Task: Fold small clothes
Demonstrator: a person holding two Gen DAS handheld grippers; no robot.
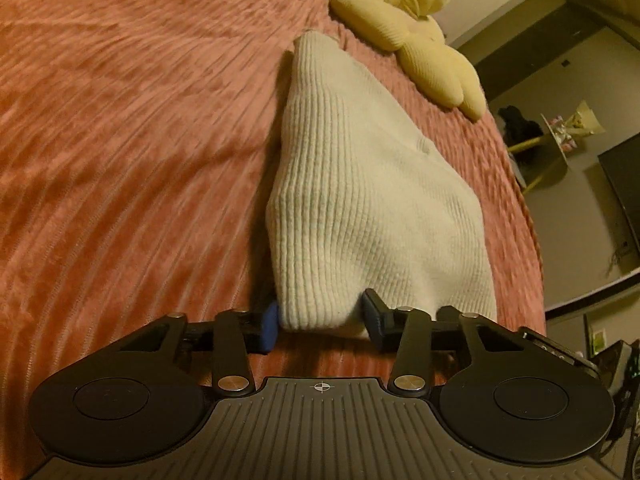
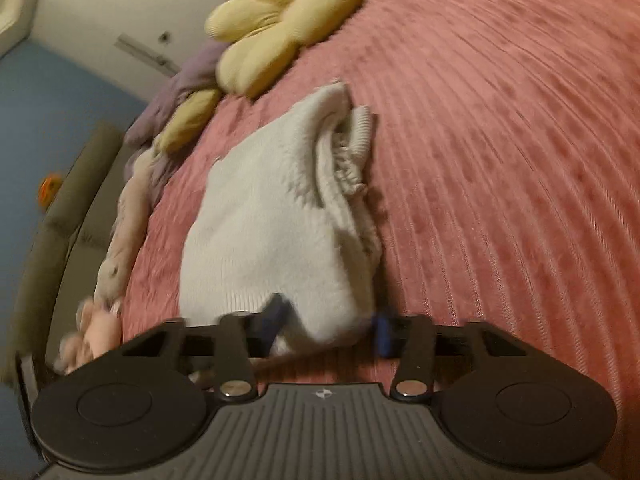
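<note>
Cream knit sweater [image 1: 372, 184] lies mid-bed on pink bedspread [image 1: 120, 140], partly folded: body doubled, cuff bunched at far right. Left claw [image 1: 322, 320] and right claw [image 2: 330, 324] each pinch a near-edge corner. Final fold and flattening appear left. Yellow flower cushion [image 2: 280, 20] lies beyond.

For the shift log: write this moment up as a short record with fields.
surface: pink ribbed bedspread
garment: cream knit garment, lying on the bedspread, partly folded, ribbed cuff showing at its far end
left tool: closed on the garment's near edge
right tool: closed on the near edge too
nearby: yellow flower-shaped cushion beyond the garment; pink plush toy at the bed's edge
image: right wrist view blurred
</note>
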